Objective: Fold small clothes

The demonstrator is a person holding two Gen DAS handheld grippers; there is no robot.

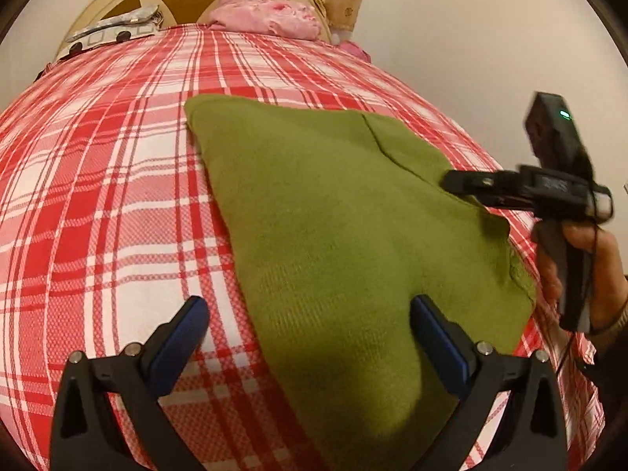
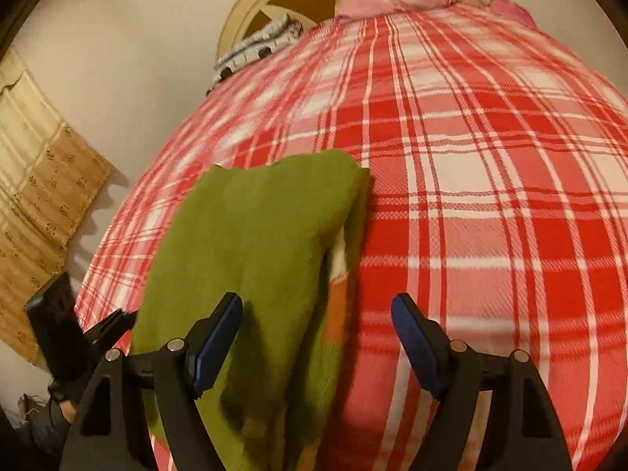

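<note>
Covering the bed is a red-and-white plaid blanket [image 1: 117, 180], backed by a cream headboard [image 1: 117, 4] against which a pink bundle [image 1: 267, 15] and a grey-and-white patterned cloth [image 1: 114, 31] are lodged. Green knitted garment [image 1: 333, 216]: laid flat on the blanket, folded, an orange-and-white layer visible under one edge. Left gripper [image 1: 310, 333] and right gripper [image 2: 318, 337]: jaws held apart, nothing clamped, both poised over the garment's near edge.

Left gripper [image 1: 310, 325]: black angular arms, blue pads [image 1: 439, 337], silver screw heads at the joints. Right gripper [image 2: 316, 325] is built the same. At three o'clock in the left view, its black housing shows a green light [image 1: 564, 114], a thin black cable and a ribbed cuff [image 1: 620, 320].
</note>
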